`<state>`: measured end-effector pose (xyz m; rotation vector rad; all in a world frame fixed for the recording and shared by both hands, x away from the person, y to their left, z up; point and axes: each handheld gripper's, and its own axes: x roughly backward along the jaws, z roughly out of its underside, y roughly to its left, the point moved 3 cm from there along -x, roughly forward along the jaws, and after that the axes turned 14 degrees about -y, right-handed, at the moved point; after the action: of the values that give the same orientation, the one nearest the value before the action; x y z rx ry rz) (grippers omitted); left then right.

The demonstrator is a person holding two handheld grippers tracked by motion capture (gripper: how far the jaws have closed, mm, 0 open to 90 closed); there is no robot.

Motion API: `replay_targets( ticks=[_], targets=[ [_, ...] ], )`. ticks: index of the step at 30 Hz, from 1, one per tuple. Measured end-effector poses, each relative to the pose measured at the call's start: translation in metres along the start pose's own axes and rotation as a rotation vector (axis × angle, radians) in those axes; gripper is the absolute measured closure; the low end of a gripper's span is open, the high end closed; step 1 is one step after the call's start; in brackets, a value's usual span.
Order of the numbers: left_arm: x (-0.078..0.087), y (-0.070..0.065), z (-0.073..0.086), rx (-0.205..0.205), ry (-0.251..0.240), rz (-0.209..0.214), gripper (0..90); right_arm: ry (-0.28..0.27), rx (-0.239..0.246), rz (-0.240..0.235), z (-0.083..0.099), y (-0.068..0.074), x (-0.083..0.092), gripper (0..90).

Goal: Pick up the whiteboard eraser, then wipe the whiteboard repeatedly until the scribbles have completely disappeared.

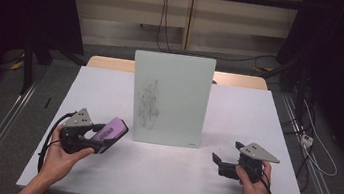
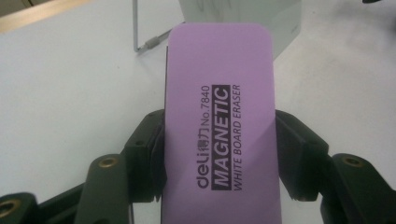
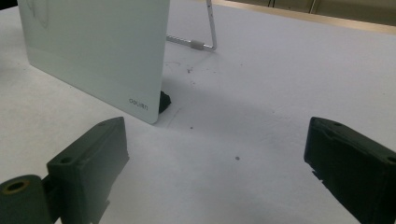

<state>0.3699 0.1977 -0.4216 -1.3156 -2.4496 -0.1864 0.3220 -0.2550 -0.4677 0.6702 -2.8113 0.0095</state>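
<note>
- Purple magnetic whiteboard eraser (image 2: pixel 219 126) sits clamped between the two jaws of the left gripper (image 1: pixel 104 136), held by its long sides; it hangs just left of the small glass whiteboard (image 1: pixel 170 97).
- Dark scribble (image 1: pixel 148 105) marks the board's lower left; I judge that wiping it is the step in hand.
- Right gripper (image 1: pixel 225 159) stands spread and empty near the board's lower right corner; it could steady that edge.
- Advice: press the eraser flat and gently; the board leans on a thin wire stand (image 3: pixel 205 32) and may tip backward.

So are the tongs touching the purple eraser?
Touching. The left gripper view shows the left tongs pressed against both sides of the eraser.
</note>
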Motion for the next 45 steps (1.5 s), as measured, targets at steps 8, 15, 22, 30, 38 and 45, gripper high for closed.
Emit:
replay_targets(
  ticks=[8, 15, 22, 30, 38, 45],
  targets=[
    [0.003, -0.002, -0.006, -0.011, -0.031, -0.002, 41.0, -0.001, -0.002, 0.000, -0.001, 0.000, -0.002, 6.3],
    [0.001, -0.001, -0.015, -0.019, -0.054, 0.001, 41.1, 0.002, -0.010, 0.010, 0.000, -0.001, -0.003, 6.3],
    [0.002, -0.007, -0.032, -0.060, -0.077, -0.004, 41.0, 0.000, -0.004, 0.001, 0.000, -0.001, -0.002, 6.3],
    [0.000, -0.014, -0.047, -0.097, -0.078, -0.006, 41.0, -0.001, -0.003, -0.008, 0.000, 0.000, 0.000, 6.3],
    [-0.011, -0.019, -0.065, -0.130, -0.090, 0.023, 41.1, 0.001, 0.002, -0.010, 0.000, 0.002, -0.002, 6.3],
    [-0.014, -0.020, -0.077, -0.165, -0.093, 0.002, 41.1, 0.000, -0.003, -0.006, 0.000, 0.000, 0.000, 6.3]
  ],
)
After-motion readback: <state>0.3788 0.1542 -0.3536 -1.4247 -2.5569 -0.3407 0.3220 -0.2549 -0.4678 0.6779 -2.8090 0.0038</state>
